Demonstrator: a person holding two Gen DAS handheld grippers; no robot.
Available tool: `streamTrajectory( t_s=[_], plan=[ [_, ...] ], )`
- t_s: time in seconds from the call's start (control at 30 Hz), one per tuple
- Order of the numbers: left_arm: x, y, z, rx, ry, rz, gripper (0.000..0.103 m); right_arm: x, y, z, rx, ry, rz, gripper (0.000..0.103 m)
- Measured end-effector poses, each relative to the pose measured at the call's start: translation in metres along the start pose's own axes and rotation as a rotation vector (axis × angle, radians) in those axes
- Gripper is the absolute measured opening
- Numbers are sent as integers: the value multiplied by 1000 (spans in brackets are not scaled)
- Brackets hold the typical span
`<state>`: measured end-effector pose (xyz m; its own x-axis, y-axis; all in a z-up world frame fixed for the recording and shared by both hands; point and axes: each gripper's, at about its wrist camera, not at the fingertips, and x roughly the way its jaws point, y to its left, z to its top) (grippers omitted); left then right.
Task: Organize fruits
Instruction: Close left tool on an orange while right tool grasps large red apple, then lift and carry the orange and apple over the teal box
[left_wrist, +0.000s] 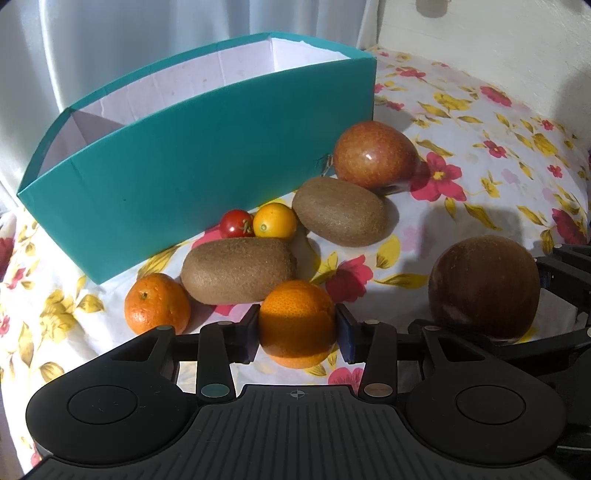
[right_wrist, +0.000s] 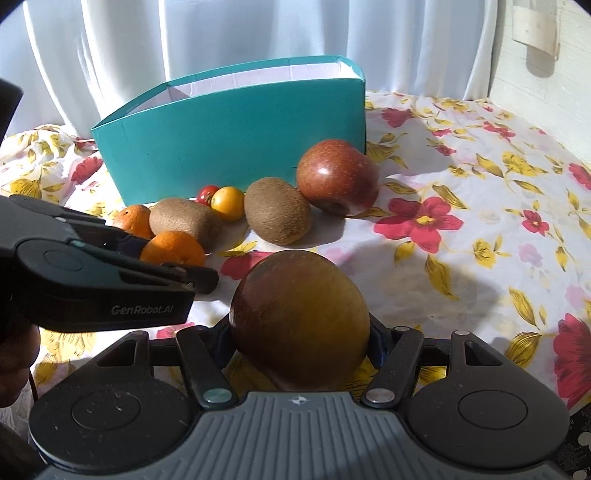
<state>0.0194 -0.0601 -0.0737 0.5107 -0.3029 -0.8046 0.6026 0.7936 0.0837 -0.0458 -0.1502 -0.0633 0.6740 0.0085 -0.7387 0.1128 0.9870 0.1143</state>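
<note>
My left gripper (left_wrist: 297, 328) is shut on an orange (left_wrist: 297, 321), which also shows in the right wrist view (right_wrist: 173, 248). My right gripper (right_wrist: 300, 332) is shut on a dark red apple (right_wrist: 300, 321), seen at the right of the left wrist view (left_wrist: 484, 286). On the cloth lie a second orange (left_wrist: 157, 302), two kiwis (left_wrist: 238, 269) (left_wrist: 341, 210), a cherry tomato (left_wrist: 236, 222), a small yellow fruit (left_wrist: 275, 220) and a red apple (left_wrist: 376, 155). Behind them stands an open teal box (left_wrist: 192, 166); what I see of its inside is bare.
A floral cloth (right_wrist: 480, 206) covers the surface. White curtains (right_wrist: 221, 37) hang behind the box, and a pale wall (right_wrist: 546, 81) stands at the right. The left gripper's body (right_wrist: 92, 280) fills the left of the right wrist view.
</note>
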Motion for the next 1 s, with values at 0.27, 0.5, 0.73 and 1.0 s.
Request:
streamTrajectory(
  t_s=[0.27,0.5,0.73,1.0],
  plan=[
    [-8,-5,2,-16,-9,35,45,1,-8,2,1,3,3,67],
    [-13,-4,0,-38,-3,70,45,5,-13,7,1,2,21,67],
    [-15,-4,1,-49,-11,76,45,6,-13,10,-20,2,25,67],
    [-16,-7,1,-35,-8,70,45,6,-15,10,-12,6,9,67]
  ],
)
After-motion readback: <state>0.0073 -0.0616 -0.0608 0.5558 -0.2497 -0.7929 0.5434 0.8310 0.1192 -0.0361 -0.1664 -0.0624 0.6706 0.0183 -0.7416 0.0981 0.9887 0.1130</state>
